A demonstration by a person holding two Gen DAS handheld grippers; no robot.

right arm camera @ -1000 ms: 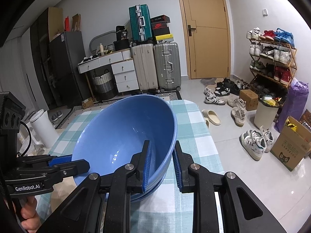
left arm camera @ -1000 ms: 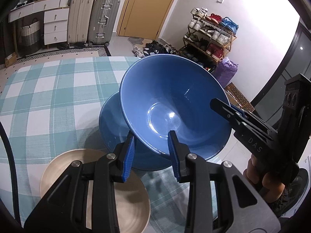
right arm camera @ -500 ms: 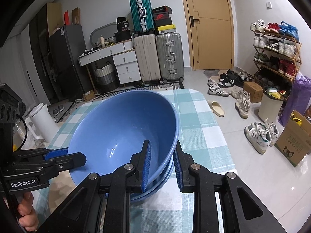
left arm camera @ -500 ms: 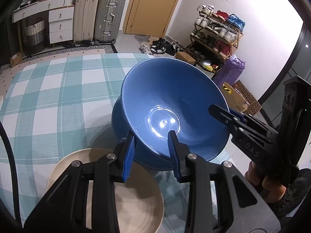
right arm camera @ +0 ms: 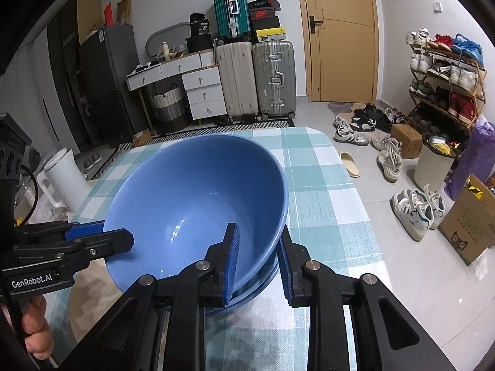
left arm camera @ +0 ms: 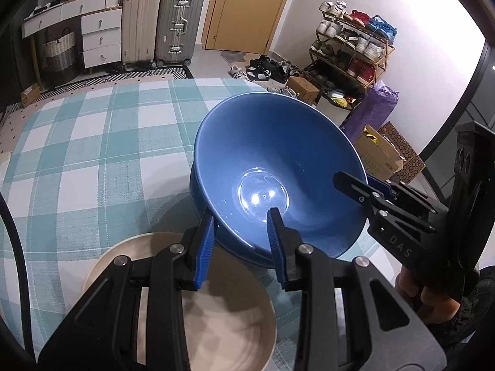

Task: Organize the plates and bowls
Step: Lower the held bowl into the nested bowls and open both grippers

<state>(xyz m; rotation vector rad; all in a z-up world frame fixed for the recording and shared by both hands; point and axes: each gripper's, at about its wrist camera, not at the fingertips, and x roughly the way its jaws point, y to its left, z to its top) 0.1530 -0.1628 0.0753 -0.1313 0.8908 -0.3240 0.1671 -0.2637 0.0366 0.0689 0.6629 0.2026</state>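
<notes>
The left gripper (left arm camera: 241,216) has its two blue-padded fingers (left arm camera: 204,247) closed narrowly on the near rim of a large, deep, glossy blue ceramic bowl (left arm camera: 272,167): one finger sits outside the wall, the other inside. The right gripper (right arm camera: 258,247) pinches the same bowl (right arm camera: 198,198) at its opposite rim in the same way, its fingers (right arm camera: 232,259) almost together with only the bowl's wall between them. In the left wrist view the right gripper (left arm camera: 365,185) reaches in from the right side of the fingers. The bowl tilts slightly and sits nested in a second blue bowl (left arm camera: 198,194) of the same kind, whose rim shows just beneath it. That lower bowl stands on the bench (left arm camera: 92,142), which is covered with a teal and white checked cloth. Just below the left fingers lies a round, shallow beige plate (left arm camera: 222,324), close beside the stacked bowls.
</notes>
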